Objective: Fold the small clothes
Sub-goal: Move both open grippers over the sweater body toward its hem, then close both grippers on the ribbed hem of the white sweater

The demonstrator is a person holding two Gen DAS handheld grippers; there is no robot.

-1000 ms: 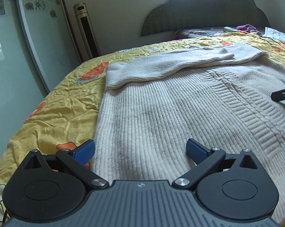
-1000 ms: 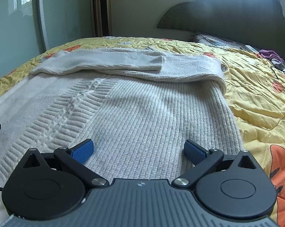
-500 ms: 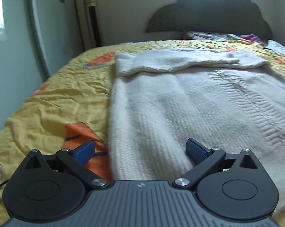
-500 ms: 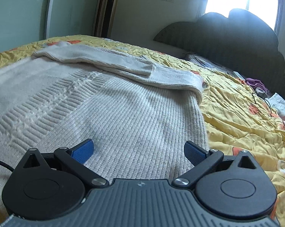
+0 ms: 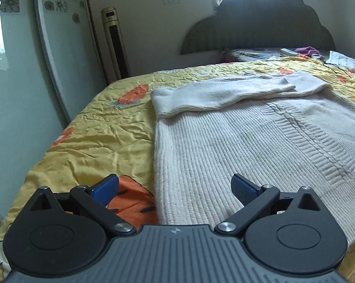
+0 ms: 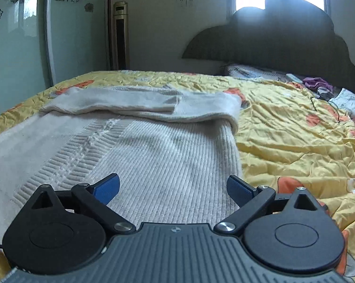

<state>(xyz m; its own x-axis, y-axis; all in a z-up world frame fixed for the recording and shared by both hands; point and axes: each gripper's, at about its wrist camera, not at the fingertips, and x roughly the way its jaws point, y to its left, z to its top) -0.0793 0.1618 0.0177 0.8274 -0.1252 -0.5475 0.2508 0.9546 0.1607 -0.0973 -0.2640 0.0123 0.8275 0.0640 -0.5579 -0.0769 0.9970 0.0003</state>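
Between my left fingers [image 5: 175, 189]: sweater [image 5: 248, 146] left edge now, bedspread [image 5: 102, 136] alongside; I've drifted outward. Right fingers [image 6: 172, 188] straddle right edge. Both spread apart, empty. Hem grab next.

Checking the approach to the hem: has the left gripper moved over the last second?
Yes. The left gripper has shifted left: it sat wholly over the cream ribbed knit sweater, and now straddles its left edge, one fingertip over the yellow quilt.
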